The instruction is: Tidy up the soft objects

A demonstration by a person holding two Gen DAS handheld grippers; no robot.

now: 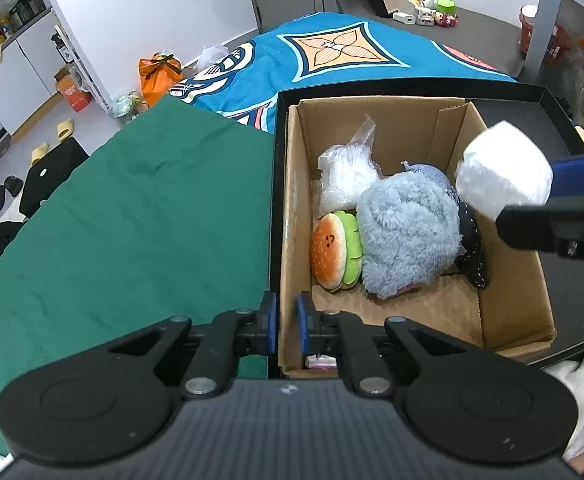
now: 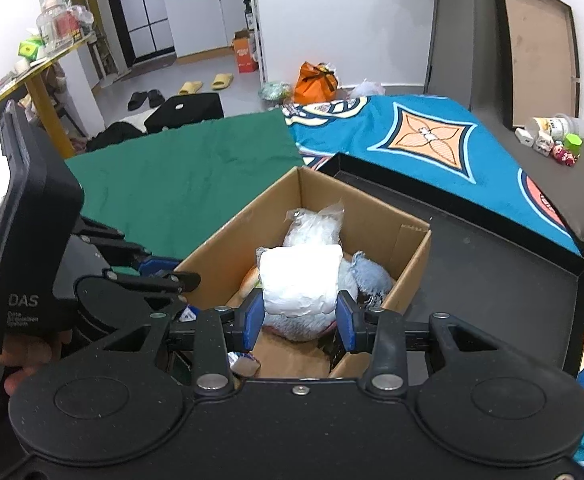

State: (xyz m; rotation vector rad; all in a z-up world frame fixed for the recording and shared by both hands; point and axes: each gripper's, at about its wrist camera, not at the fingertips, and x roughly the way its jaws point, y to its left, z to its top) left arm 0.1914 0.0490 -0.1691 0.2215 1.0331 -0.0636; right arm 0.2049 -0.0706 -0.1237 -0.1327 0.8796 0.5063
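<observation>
1. Now the right gripper (image 2: 298,317) is clamped on a white soft bundle (image 2: 299,285) and holds it above the open cardboard box (image 2: 414,258), which sits in a black tray (image 2: 492,280).
2. The left gripper (image 1: 286,321) has its fingers nearly together around the box's near left wall; it appears to pinch that wall, steadying the box.
3. To place the bundle well, I would lower it into the free corner at the right of the box, beside the blue fluffy toy (image 1: 408,232), and only then let the fingers part, so it does not roll off the pile.
4. The left wrist view shows the burger plush (image 1: 335,256) and the clear plastic bag (image 1: 346,178) against the left wall; the right wrist view hides most of them behind the bundle.
5. The right wrist view alone shows the squeeze on both sides of the bundle.
</observation>
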